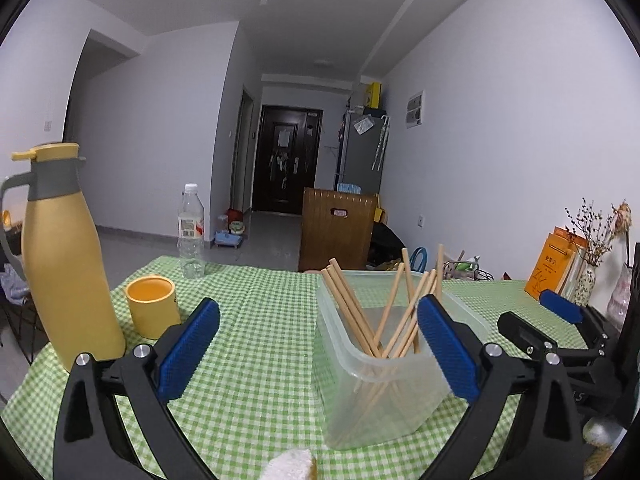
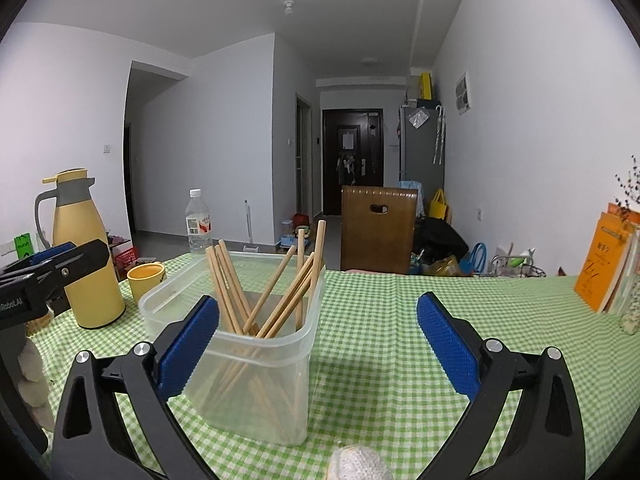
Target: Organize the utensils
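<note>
A clear plastic container [image 1: 400, 392] stands on the green checked tablecloth and holds several wooden chopsticks [image 1: 360, 312] leaning at angles. It also shows in the right wrist view [image 2: 256, 384] with the chopsticks [image 2: 276, 280]. My left gripper [image 1: 318, 344] is open and empty, with the container just in front of its right finger. My right gripper [image 2: 318, 344] is open and empty, with the container in front of its left finger. The right gripper also shows at the right of the left wrist view [image 1: 560, 316].
A yellow thermos jug [image 1: 64, 264], a yellow cup [image 1: 152, 304] and a clear water bottle [image 1: 191, 232] stand at the table's left. An orange book [image 2: 604, 264] and a vase with dried flowers [image 1: 588, 280] are at the right. A wooden chair [image 1: 338, 232] stands beyond the far edge.
</note>
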Motion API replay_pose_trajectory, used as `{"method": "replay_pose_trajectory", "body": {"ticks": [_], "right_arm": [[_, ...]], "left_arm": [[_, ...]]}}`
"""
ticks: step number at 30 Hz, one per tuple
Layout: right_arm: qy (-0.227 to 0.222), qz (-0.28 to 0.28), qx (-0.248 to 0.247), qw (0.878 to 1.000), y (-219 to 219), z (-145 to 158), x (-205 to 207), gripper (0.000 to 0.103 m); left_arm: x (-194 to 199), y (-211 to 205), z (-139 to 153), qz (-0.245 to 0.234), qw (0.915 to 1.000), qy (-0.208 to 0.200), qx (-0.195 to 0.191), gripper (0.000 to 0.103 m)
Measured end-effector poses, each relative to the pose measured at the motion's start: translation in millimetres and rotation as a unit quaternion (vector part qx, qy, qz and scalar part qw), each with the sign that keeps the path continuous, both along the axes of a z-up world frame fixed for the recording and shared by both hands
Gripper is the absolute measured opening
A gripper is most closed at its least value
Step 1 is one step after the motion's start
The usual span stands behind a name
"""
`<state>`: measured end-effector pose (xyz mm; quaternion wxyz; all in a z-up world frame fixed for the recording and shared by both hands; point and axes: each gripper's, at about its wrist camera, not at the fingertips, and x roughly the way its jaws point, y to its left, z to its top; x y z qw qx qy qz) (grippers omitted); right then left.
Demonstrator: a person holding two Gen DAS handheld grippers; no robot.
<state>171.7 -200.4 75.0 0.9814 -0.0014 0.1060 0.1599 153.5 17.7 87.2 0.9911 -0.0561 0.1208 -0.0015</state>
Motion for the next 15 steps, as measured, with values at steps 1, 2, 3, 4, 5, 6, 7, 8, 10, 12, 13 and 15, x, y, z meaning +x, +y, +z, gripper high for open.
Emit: {"method": "replay_pose_trajectory", "body": {"ticks": [1, 2, 3, 4, 5, 6, 7, 8, 10, 12, 13, 15], "right_arm": [[-0.002, -0.001, -0.001, 1.0, 0, 0, -6, 0.095], [-0.004, -0.001, -0.002, 1.0, 0, 0, -11, 0.095], [-0.004, -0.001, -0.003, 1.0, 0, 0, -14, 0.095], [-0.004, -0.001, -0.003, 1.0, 0, 0, -19, 0.095], [-0.004, -0.001, -0.003, 1.0, -1, 0, -25, 0.095], [-0.004, -0.001, -0.003, 1.0, -1, 0, -29, 0.095], [-0.005, -0.001, -0.002, 1.0, -3, 0, -36, 0.095], [-0.005, -0.001, -0.001, 1.0, -3, 0, -40, 0.095], [-0.004, -0.002, 0.001, 1.0, -7, -2, -53, 0.095], [-0.003, -0.002, 0.006, 1.0, -9, -4, -66, 0.095], [-0.002, -0.005, 0.008, 1.0, -11, -6, -72, 0.095], [0.001, -0.009, 0.009, 1.0, -13, -10, -83, 0.095]], "left_arm": [[-4, -1, 1, -0.001, 1.0, -0.002, 0.003, 0.096], [-10, -3, 1, -0.002, 1.0, -0.004, 0.008, 0.096], [-16, -4, 1, -0.003, 0.9999, -0.005, 0.012, 0.096], [-22, -5, 2, -0.006, 0.9998, -0.009, 0.015, 0.096], [-28, -6, 3, -0.006, 0.9997, -0.014, 0.018, 0.096], [-36, -7, 2, -0.005, 0.9996, -0.019, 0.021, 0.096], [-41, -8, 3, -0.004, 0.9995, -0.022, 0.023, 0.096], [-47, -8, 2, -0.004, 0.9994, -0.025, 0.024, 0.096], [-61, -9, 0, -0.005, 0.9992, -0.03, 0.025, 0.096], [-72, -9, -3, -0.006, 0.9992, -0.032, 0.024, 0.096], [-78, -10, -5, -0.005, 0.9992, -0.031, 0.024, 0.096], [-87, -11, -9, -0.006, 0.9992, -0.029, 0.025, 0.096]]}}
